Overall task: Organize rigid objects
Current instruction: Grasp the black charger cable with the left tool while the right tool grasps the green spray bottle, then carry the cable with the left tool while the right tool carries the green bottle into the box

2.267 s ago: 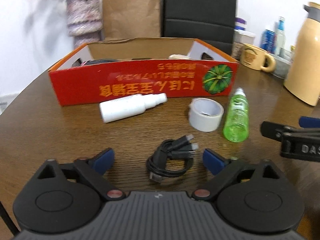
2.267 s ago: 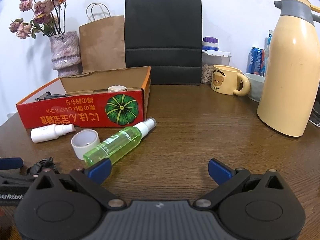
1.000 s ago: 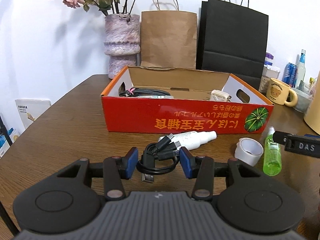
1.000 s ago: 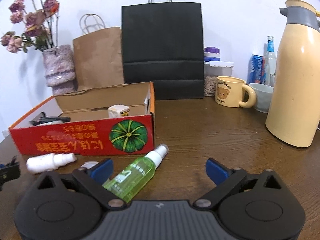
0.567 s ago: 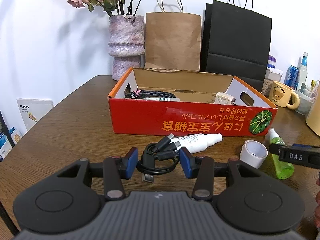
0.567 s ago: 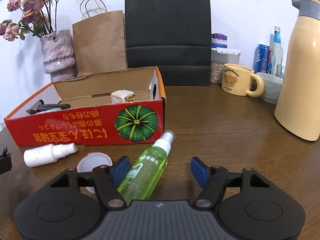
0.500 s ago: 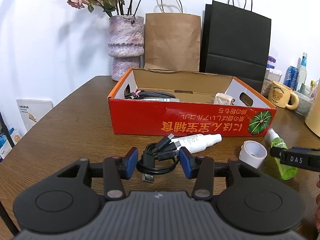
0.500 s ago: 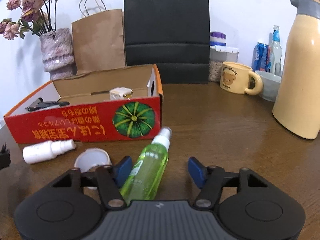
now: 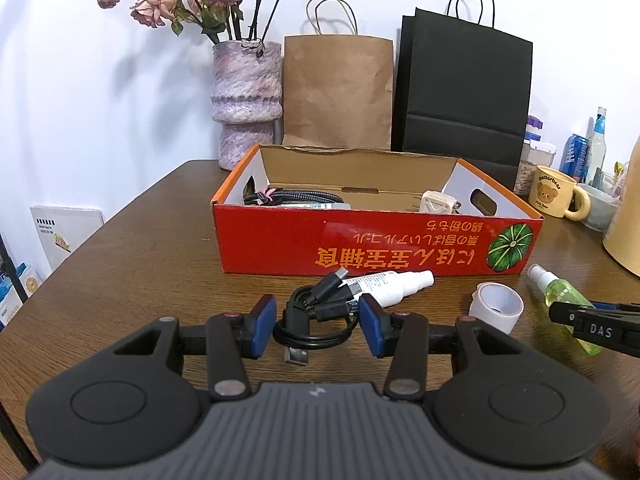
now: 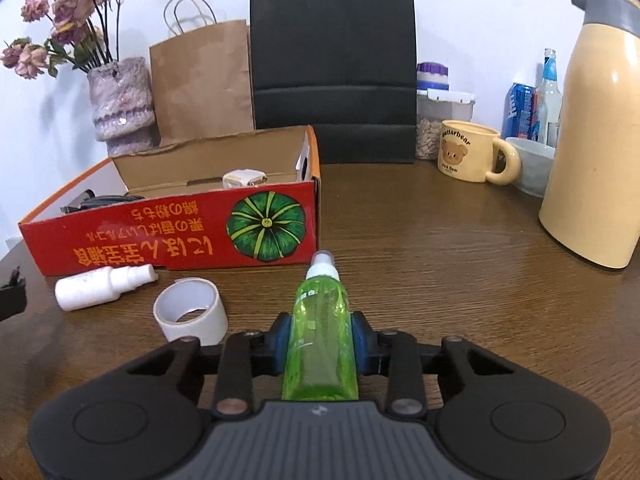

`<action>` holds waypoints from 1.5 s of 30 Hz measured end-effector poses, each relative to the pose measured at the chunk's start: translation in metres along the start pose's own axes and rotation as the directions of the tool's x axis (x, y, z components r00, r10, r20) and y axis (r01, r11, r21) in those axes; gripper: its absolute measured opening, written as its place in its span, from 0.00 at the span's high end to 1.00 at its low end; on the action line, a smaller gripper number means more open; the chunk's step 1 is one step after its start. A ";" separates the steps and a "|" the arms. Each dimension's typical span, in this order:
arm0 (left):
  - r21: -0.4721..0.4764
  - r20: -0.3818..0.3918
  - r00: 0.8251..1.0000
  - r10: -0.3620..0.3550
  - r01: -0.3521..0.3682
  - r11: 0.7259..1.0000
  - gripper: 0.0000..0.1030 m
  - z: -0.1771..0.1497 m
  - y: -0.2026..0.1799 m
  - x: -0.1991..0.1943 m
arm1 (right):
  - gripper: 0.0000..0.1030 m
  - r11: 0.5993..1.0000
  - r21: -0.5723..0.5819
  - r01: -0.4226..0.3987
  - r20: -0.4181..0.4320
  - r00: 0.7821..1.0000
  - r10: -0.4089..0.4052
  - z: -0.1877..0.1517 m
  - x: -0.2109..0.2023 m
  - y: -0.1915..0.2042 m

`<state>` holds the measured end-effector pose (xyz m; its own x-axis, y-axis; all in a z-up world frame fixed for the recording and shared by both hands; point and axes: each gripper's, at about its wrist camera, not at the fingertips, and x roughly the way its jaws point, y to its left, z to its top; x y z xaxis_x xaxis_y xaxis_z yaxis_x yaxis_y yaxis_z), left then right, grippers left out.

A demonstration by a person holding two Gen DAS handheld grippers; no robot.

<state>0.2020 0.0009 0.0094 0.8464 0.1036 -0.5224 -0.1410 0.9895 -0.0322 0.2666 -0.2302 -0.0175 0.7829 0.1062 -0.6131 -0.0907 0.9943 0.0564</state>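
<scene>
Right wrist view shows the right gripper (image 10: 320, 340) clamped on the green bottle (image 10: 320, 332), blue pads pressed to both its sides; the bottle lies along the fingers with its white spray cap pointing toward the red box (image 10: 172, 240). From this camera the clear green plastic and a pale label on the bottle's body can be seen, and whether its base rests on the table (image 10: 460, 272) I cannot tell. Beside it to the left stands the tape roll (image 10: 190, 314), and further left the white bottle (image 10: 102, 286) lies on its side just in front of the box.

Left wrist view gives what the other lacks: the left gripper (image 9: 318, 326) with its pads set on either side of a coiled black cable (image 9: 316, 316), the pads seemingly touching the coil, though the contact is hard to judge. The cable's plugs fan out toward the white bottle (image 9: 390, 284). From here the box (image 9: 376, 246) is open to sight, with a braided cable at its left end and a white charger (image 9: 436, 202) near its right end. The green bottle (image 9: 560, 296) shows only partly at the far right, its lower part behind the black finger of the right gripper (image 9: 596, 326), with the tape (image 9: 496, 306) between it and the left gripper
</scene>
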 end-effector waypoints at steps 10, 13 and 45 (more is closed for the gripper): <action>-0.010 0.004 1.000 0.022 -0.022 1.000 0.55 0.001 0.001 0.000 | 0.70 0.999 -0.006 -0.046 0.095 0.994 0.046 -0.004 -0.034 0.003; -0.017 0.013 0.999 0.029 -0.029 0.999 0.55 0.004 0.001 -0.003 | 0.70 0.998 -0.011 -0.063 0.109 0.992 0.064 -0.004 -0.040 0.006; -0.156 0.153 0.988 0.028 -0.004 0.988 0.55 0.101 -0.009 0.037 | 0.70 0.978 -0.099 -0.184 0.227 0.953 0.202 0.085 0.000 0.058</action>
<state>0.2862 0.0062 0.0766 0.9106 0.1453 -0.3870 -0.2227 0.9611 -0.1632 0.3135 -0.1712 0.0531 0.8673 0.3047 -0.3937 -0.2937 0.9517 0.0895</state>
